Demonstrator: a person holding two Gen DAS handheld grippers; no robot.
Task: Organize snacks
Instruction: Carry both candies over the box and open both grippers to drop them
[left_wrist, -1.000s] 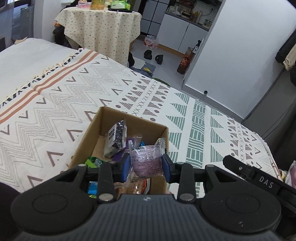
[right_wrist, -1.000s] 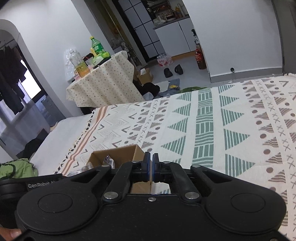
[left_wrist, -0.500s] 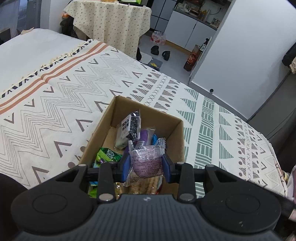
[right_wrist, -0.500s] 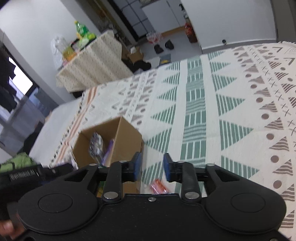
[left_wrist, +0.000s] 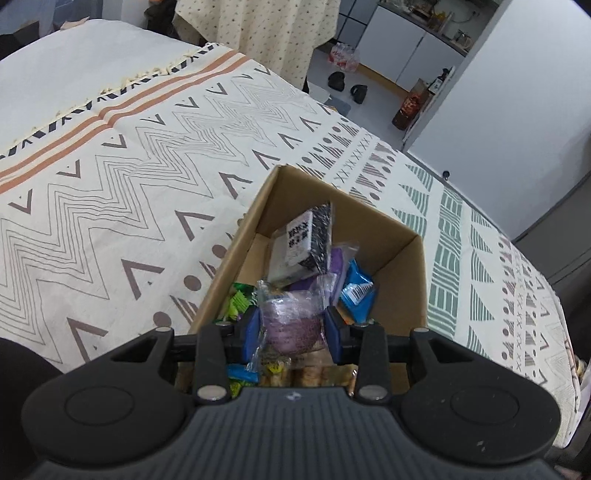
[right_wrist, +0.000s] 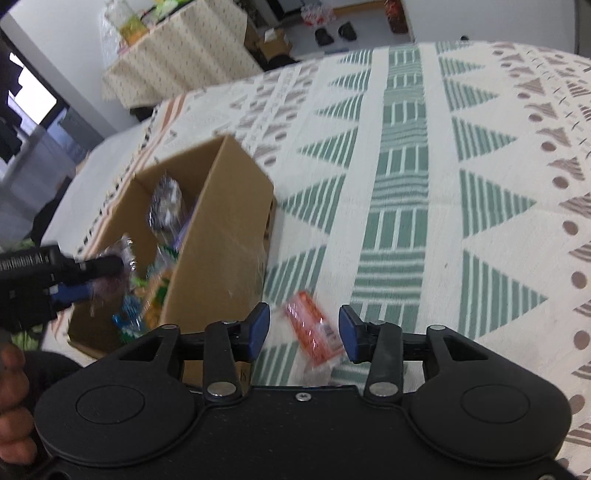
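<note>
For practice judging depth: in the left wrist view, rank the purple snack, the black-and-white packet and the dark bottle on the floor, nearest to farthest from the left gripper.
1. purple snack, clamped in the left gripper.
2. black-and-white packet, deeper in the box.
3. dark bottle, on the floor beyond the bed.

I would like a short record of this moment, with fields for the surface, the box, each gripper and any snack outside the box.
surface: patterned bed cover
box: open cardboard box, several snack packets inside
left gripper: shut on purple snack packet, over the box
right gripper: open, nothing held, above the cover beside the box
snack outside box: orange snack packet on the cover, seen between the right gripper's fingers
</note>
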